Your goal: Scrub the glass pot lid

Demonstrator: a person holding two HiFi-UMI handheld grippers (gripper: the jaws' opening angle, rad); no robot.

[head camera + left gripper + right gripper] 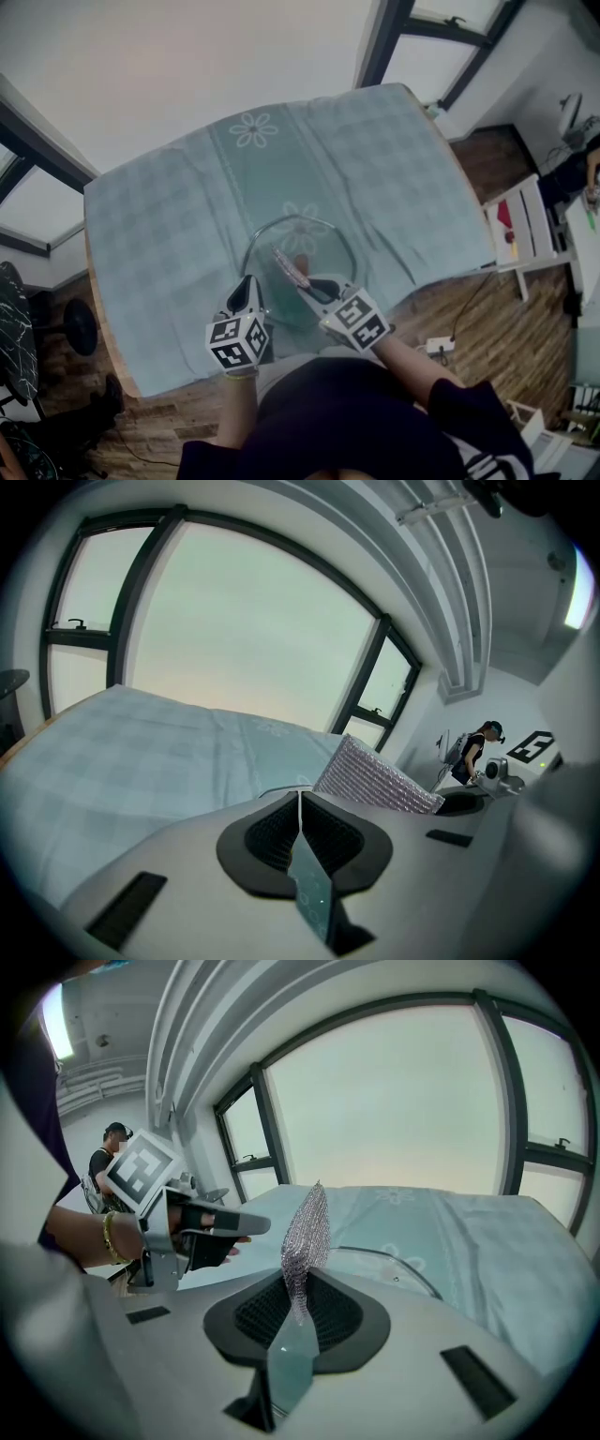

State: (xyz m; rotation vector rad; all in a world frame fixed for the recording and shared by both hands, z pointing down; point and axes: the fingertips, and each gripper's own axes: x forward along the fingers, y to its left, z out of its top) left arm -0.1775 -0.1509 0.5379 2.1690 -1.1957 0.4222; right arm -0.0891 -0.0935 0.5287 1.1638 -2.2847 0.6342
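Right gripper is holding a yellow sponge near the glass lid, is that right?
Not quite. The right gripper holds no yellow sponge: its jaws are shut on a silvery mesh scrubber, as the right gripper view shows. The rest stands: it is near the glass lid.

Cloth: teal check with white flowers, spread creased over my table.
Table: only its wooden edge shows, on my left below the cloth.
Floor: dark wood planks.
Chair: white, slatted, on my right, just beside the table's corner.
Power strip: white, on the floor to my right, its cable trailing away.
Windows: dark frames, pale panes, beyond the table.
Person: small, standing well off by the wall.
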